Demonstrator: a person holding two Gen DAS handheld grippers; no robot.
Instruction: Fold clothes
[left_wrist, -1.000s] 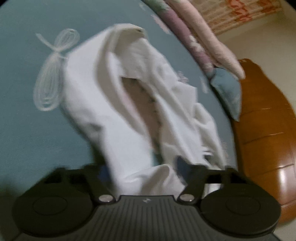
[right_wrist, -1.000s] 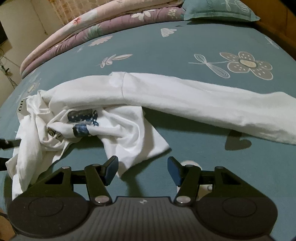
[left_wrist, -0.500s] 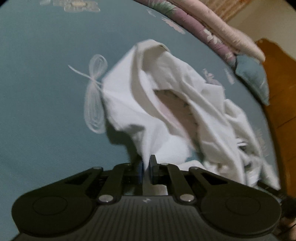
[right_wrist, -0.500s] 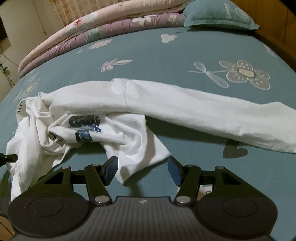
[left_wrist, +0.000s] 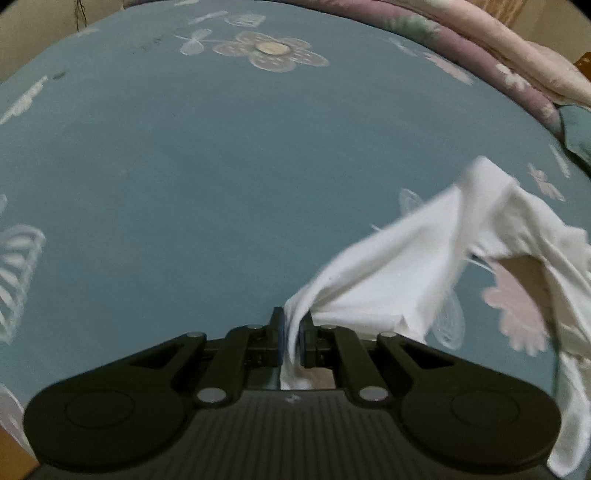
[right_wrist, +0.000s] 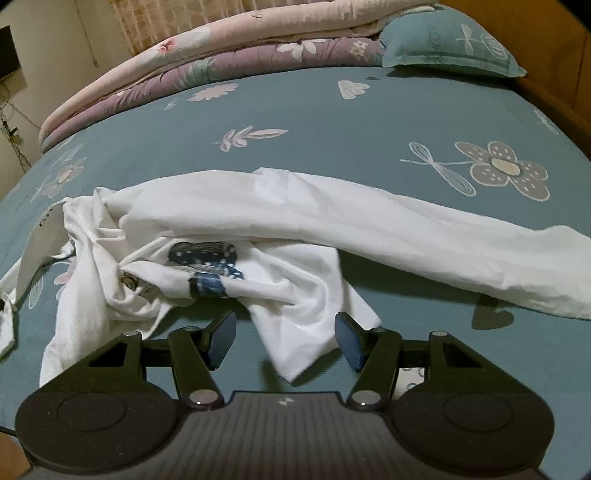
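Note:
A white T-shirt (right_wrist: 280, 221) with a blue printed motif lies crumpled on the teal bedsheet (right_wrist: 332, 122), one long part stretched out to the right. In the left wrist view my left gripper (left_wrist: 291, 332) is shut on an edge of the white T-shirt (left_wrist: 399, 273), which trails off taut to the right above the sheet. My right gripper (right_wrist: 284, 339) is open, its blue pads on either side of a loose corner of the shirt without pressing on it.
Folded pink and purple quilts (right_wrist: 207, 62) and a teal pillow (right_wrist: 443, 40) lie along the far side of the bed. A wooden bed frame (right_wrist: 554, 88) borders the right. Bare teal bedsheet (left_wrist: 221, 166) spreads ahead of the left gripper.
My left gripper closed on the shirt's edge and swung away, pulling the cloth so it now trails to the right. The right gripper stayed open and crept slightly toward the shirt corner.

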